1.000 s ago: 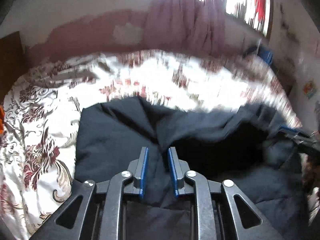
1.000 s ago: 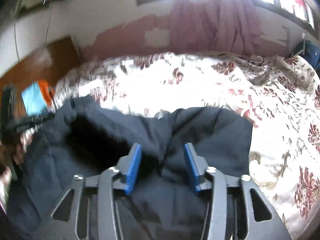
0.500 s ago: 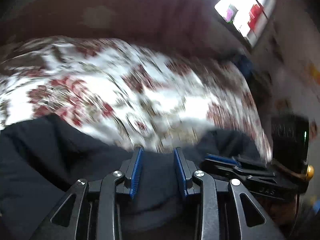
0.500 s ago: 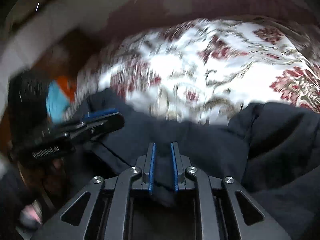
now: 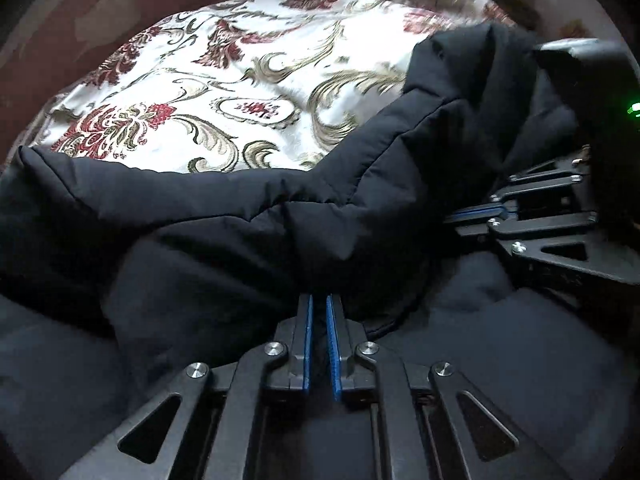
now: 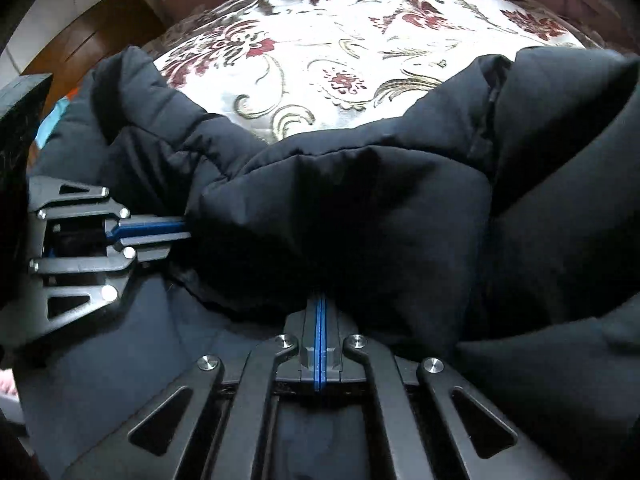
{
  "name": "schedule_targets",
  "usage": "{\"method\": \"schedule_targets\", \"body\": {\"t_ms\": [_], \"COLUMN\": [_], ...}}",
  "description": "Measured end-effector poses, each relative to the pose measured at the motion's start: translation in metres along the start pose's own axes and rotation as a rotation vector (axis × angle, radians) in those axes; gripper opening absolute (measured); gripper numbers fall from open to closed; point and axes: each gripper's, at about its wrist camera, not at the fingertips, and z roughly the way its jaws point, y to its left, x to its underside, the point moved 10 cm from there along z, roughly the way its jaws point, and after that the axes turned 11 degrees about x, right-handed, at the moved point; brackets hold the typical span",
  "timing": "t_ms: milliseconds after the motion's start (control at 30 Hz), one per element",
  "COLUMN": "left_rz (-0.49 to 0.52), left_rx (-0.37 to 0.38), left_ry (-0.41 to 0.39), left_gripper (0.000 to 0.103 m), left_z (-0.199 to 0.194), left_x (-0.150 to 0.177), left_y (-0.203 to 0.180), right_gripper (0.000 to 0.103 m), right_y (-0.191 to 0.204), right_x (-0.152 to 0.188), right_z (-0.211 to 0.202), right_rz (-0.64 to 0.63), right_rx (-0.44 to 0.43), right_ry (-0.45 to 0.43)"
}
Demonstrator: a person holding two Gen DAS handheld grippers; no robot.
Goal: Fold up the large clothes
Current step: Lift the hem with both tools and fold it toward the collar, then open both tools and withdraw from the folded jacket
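The left tool (image 5: 318, 320) is clenching a thin fold of the black padded coat (image 5: 248, 232), its blue pads nearly meeting with cloth pinched between them. The right tool (image 6: 320, 312) is doing the same, its pads pressed almost flat together on another part of that edge; it is also showing at the right of the left wrist view (image 5: 480, 214), gripping from the side, so the two tools are sitting close to each other along the lifted hem.

The coat is lying bunched on the bed (image 5: 224, 92), whose floral cover is showing bare beyond the dark fabric. The gripped portion is doubling over the lower layer, which is spreading beneath both tools. A brown wooden door (image 6: 92, 36) is standing at the far left of the right wrist view.

Judging from this, the step in hand is carrying the held edge across to lay one half over the other. Doing it well probably means keeping both tools level and moving together, holding the edge taut between them so the puffy filling is not sagging, and lowering the edge squarely onto the layer below before letting go.
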Motion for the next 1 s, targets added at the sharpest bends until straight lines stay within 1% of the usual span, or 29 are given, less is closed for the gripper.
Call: {"method": "schedule_targets", "body": {"t_ms": [67,133,233,300,400,533,600,633,667,700,733,833,900,933,1000], "left_rz": [-0.015,-0.002,-0.003,-0.029,-0.125,-0.257,-0.32,-0.339,-0.352,-0.363,-0.366,-0.347,-0.331,-0.322,-0.309], "left_rx": [-0.019,-0.029,-0.016,-0.04,-0.072,-0.053,-0.033,-0.028,-0.026,-0.026,-0.029,-0.041,-0.044,-0.041,-0.038], "left_ry": [-0.002,-0.018,-0.075,-0.124,-0.207,-0.266,-0.307,-0.327,-0.339,-0.352,-0.355,-0.365,-0.378,-0.395,-0.429], "left_gripper": [0.008,0.008,0.008,0.008,0.008,0.008,0.008,0.008,0.008,0.008,0.009,0.012,0.016,0.022,0.048], "left_z": [0.0,-0.005,-0.024,-0.042,-0.072,-0.102,-0.125,-0.135,-0.141,-0.153,-0.156,-0.182,-0.194,-0.207,-0.225], "left_x": [-0.001,0.001,0.002,0.002,0.006,0.018,0.025,0.028,0.027,0.03,0.029,0.035,0.035,0.039,0.043], "left_y": [0.001,-0.001,-0.004,-0.003,0.004,0.01,0.01,0.008,0.008,0.004,0.003,-0.013,-0.022,-0.03,-0.041], "right_gripper": [0.0,0.0,0.0,0.002,0.003,0.005,0.011,0.022,0.036,0.043,0.05,0.052,0.058,0.062,0.064], "right_y": [0.003,0.0,-0.008,-0.013,-0.019,-0.025,-0.03,-0.032,-0.036,-0.037,-0.036,-0.03,-0.025,-0.023,-0.016], "right_x": [0.003,0.007,0.015,0.021,0.031,0.042,0.046,0.049,0.049,0.049,0.051,0.055,0.059,0.061,0.066], "right_z": [-0.008,-0.022,-0.052,-0.07,-0.094,-0.129,-0.149,-0.163,-0.175,-0.186,-0.201,-0.233,-0.253,-0.262,-0.284], "right_rz": [-0.004,0.016,0.067,0.094,0.109,0.111,0.118,0.128,0.139,0.146,0.149,0.143,0.138,0.134,0.122], "right_rx": [0.005,0.001,0.01,0.042,0.087,0.126,0.14,0.14,0.136,0.132,0.128,0.137,0.141,0.144,0.153], "right_ry": [-0.02,-0.048,-0.122,-0.166,-0.21,-0.244,-0.267,-0.286,-0.303,-0.317,-0.34,-0.378,-0.4,-0.41,-0.441]}}
